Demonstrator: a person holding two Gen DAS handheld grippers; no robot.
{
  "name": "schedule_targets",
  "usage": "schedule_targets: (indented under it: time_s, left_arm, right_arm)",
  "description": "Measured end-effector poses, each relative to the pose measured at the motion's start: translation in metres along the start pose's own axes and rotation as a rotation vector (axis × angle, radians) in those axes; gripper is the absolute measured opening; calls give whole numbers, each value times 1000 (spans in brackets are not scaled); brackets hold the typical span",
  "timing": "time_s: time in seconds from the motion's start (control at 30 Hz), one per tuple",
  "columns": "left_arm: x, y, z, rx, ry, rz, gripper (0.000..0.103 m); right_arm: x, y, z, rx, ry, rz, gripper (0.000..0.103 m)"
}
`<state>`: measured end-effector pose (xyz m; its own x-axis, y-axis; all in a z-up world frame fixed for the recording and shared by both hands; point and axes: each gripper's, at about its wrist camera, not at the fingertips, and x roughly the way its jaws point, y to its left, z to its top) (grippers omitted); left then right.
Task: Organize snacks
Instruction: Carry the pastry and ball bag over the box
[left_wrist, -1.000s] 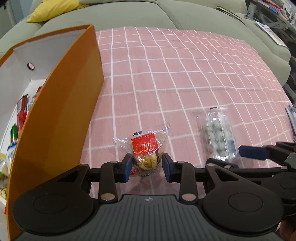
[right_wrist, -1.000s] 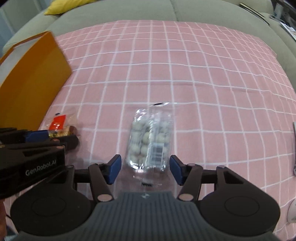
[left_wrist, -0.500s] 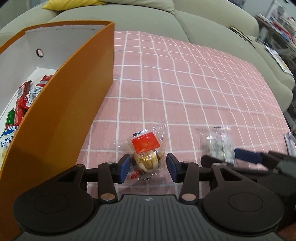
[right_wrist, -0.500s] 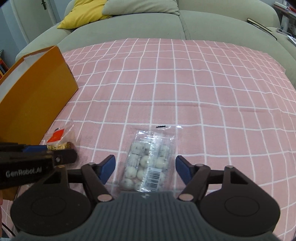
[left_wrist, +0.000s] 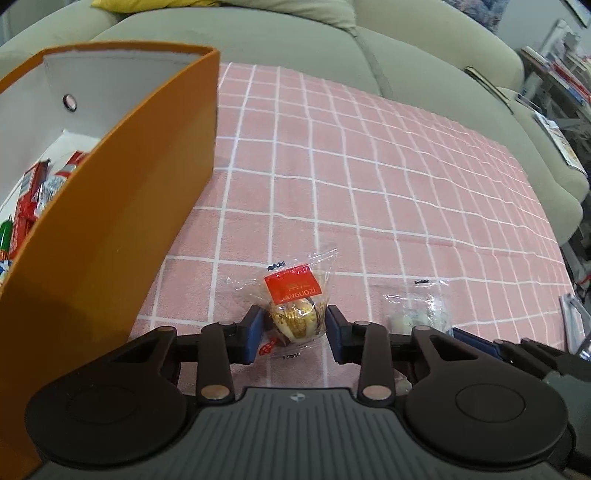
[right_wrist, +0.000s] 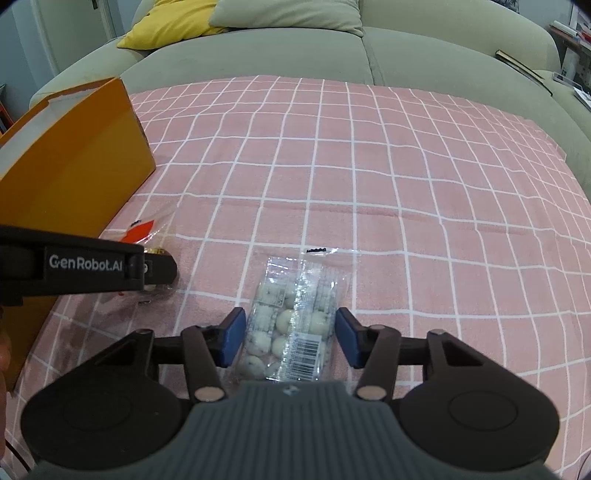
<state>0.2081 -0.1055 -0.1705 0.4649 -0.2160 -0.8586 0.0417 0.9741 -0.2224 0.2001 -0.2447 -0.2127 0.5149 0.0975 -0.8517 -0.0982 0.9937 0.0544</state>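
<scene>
A clear-wrapped golden snack with a red label (left_wrist: 293, 314) lies on the pink checked cloth (left_wrist: 369, 184). It sits between the pads of my left gripper (left_wrist: 294, 332), whose jaws are closing and stand at the wrapper's sides. A clear bag of white balls (right_wrist: 291, 328) lies between the pads of my right gripper (right_wrist: 290, 338), which is also closing, with slim gaps on both sides. The left gripper's finger (right_wrist: 147, 266) shows in the right wrist view over the red-label snack (right_wrist: 142, 232). An orange box (left_wrist: 110, 240) stands to the left.
The orange box (right_wrist: 74, 177) is white inside and holds several snack packets (left_wrist: 33, 192). A grey-green sofa (right_wrist: 369, 48) with a yellow cushion (right_wrist: 166, 26) runs behind the cloth. Books and papers (left_wrist: 554, 122) lie at the far right.
The left jaws spread wider, then narrowed again around the red-label snack. The right jaws drew in toward the bag of white balls. Both snacks stayed on the cloth.
</scene>
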Motion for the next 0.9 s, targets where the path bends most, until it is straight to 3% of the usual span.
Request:
schedule_targets:
  time_s: [0.43,0.9]
  left_arm:
    - [-70,-12,0,119,-48,-29,40]
    - [-163,25,15,93,-203,-45,40]
  right_arm:
    - [-65,11,3,63,-99,45,50]
    - [-147,56,22,-5,-287,114,50]
